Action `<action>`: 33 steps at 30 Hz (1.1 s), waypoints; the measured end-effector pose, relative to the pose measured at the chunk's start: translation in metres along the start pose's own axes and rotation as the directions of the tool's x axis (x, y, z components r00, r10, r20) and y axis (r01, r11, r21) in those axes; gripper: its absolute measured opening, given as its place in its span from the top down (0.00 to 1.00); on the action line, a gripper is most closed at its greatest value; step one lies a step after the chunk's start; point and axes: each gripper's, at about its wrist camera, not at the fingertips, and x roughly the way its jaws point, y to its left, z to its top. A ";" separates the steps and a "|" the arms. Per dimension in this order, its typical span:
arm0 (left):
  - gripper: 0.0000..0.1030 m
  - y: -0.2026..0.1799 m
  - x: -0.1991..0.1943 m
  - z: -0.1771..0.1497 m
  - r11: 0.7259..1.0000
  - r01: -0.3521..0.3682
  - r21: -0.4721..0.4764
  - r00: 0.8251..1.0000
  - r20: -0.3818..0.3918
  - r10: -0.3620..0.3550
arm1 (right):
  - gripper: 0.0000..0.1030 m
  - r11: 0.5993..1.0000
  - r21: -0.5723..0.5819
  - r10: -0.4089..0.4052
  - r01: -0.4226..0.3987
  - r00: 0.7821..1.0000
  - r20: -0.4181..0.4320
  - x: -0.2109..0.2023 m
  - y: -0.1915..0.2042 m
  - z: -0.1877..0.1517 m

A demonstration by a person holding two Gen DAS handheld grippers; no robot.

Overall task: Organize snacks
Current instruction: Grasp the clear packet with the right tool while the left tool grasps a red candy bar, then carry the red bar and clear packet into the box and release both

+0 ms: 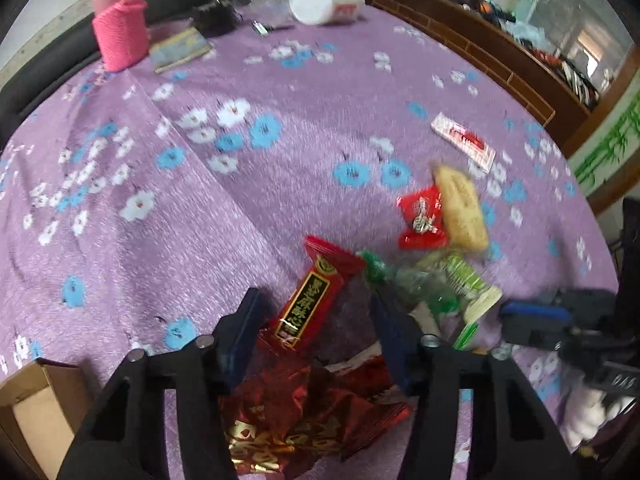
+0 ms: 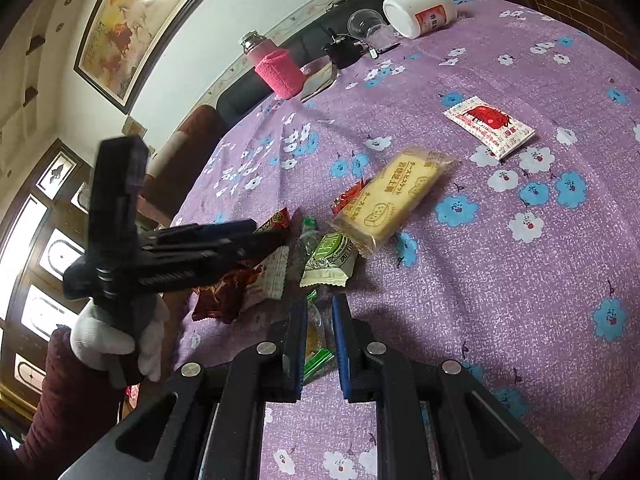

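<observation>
Snacks lie in a loose pile on the purple flowered tablecloth (image 1: 280, 208). My left gripper (image 1: 316, 308) is open, its fingers on either side of a red packet with a black label (image 1: 310, 304), above a crumpled dark red foil bag (image 1: 304, 412). My right gripper (image 2: 320, 312) has its jaws narrowly apart around a clear and green wrapped snack (image 2: 316, 336); whether the pads press on it cannot be told. A yellow biscuit pack (image 2: 394, 198), a green and white packet (image 2: 332, 258), a small red packet (image 1: 420, 216) and a white and red sachet (image 2: 490, 126) lie apart.
An open cardboard box (image 1: 36, 412) sits at the left table edge. At the far side stand a pink sleeved bottle (image 1: 118, 28), a tipped white jar (image 1: 326, 0), clear cups (image 2: 366, 24), a dark object and a booklet (image 1: 180, 48). A wooden cabinet (image 1: 500, 60) stands on the right.
</observation>
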 end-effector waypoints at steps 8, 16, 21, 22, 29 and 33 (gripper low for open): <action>0.82 -0.008 -0.002 -0.005 1.000 -0.014 0.000 0.999 0.040 0.014 | 0.86 1.000 0.002 -0.002 0.002 1.000 -0.023 0.007 -0.001 0.001; 0.82 0.004 -0.026 -0.009 0.995 0.019 -0.096 0.994 0.109 -0.009 | 0.45 1.000 -0.022 -0.002 0.003 1.000 0.008 0.005 0.003 0.002; 0.82 0.009 -0.065 -0.017 0.989 0.045 -0.141 0.982 0.189 -0.018 | 0.45 0.986 -0.160 -0.054 0.052 0.999 -0.006 0.011 0.027 -0.007; 0.82 0.010 -0.073 -0.020 0.988 0.050 -0.148 0.979 0.204 -0.019 | 0.45 0.979 -0.188 -0.077 0.074 0.997 -0.010 0.012 0.031 -0.010; 0.82 0.011 -0.128 -0.052 0.980 0.086 -0.179 0.950 0.311 -0.027 | 0.63 0.930 -0.294 -0.234 0.219 0.972 -0.017 0.025 0.047 -0.019; 0.82 0.011 -0.152 -0.073 0.971 0.132 -0.199 0.928 0.370 -0.051 | 0.67 0.884 -0.360 -0.322 0.300 0.947 -0.003 0.031 0.059 -0.024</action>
